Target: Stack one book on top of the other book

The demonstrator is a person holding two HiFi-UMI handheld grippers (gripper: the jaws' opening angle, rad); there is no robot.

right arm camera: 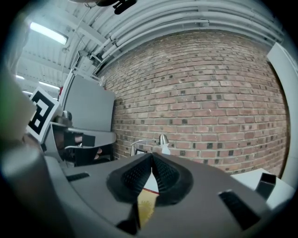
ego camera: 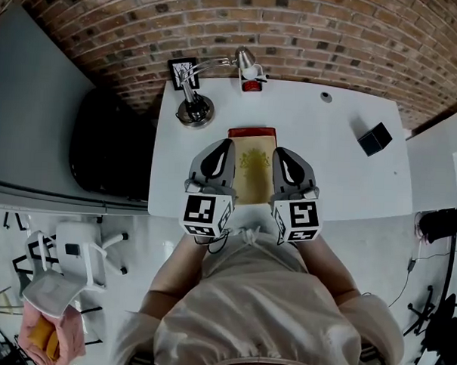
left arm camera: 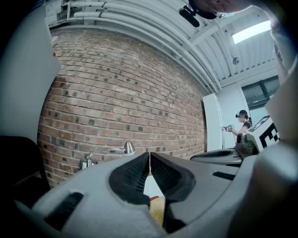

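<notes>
Centrally, the yellow book [ego camera: 253,175], red book [ego camera: 252,131] showing at its 12 o'clock edge, is flanked at 9 and 3 o'clock by the left gripper [ego camera: 225,146] and right gripper [ego camera: 280,153], jaws closed and empty.

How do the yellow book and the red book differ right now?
The yellow book shows a broad stretch of cover; the red book shows only a narrow strip. The yellow book lies nearer the person, the red book at its far end, toward the lamp. Both lie flat and in line on the white table; whether the yellow one rests on the red one cannot be told.
</notes>
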